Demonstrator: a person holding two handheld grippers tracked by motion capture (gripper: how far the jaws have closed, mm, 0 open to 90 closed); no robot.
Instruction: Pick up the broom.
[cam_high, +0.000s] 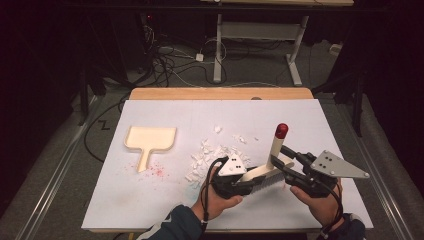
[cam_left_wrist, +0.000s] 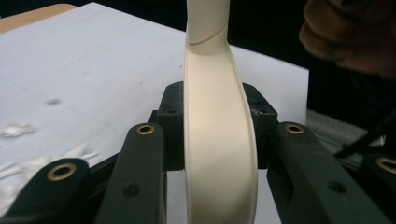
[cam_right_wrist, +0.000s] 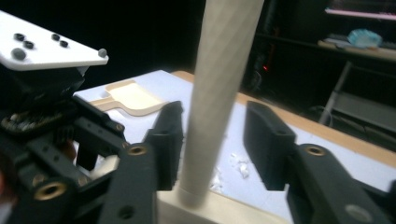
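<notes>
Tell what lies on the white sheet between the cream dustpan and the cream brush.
In the high view, white paper scraps and a faint pink stain lie between dustpan and brush.

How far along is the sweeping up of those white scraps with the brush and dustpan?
Done: nothing swept yet; the white paper scraps lie loose on the white tabletop. In hand: the left hand-held gripper clamps the cream red-tipped brush, while the right hand-held gripper has just been opening around its handle. Left: sweeping the scraps into the cream dustpan, which sits apart and holds none.
</notes>
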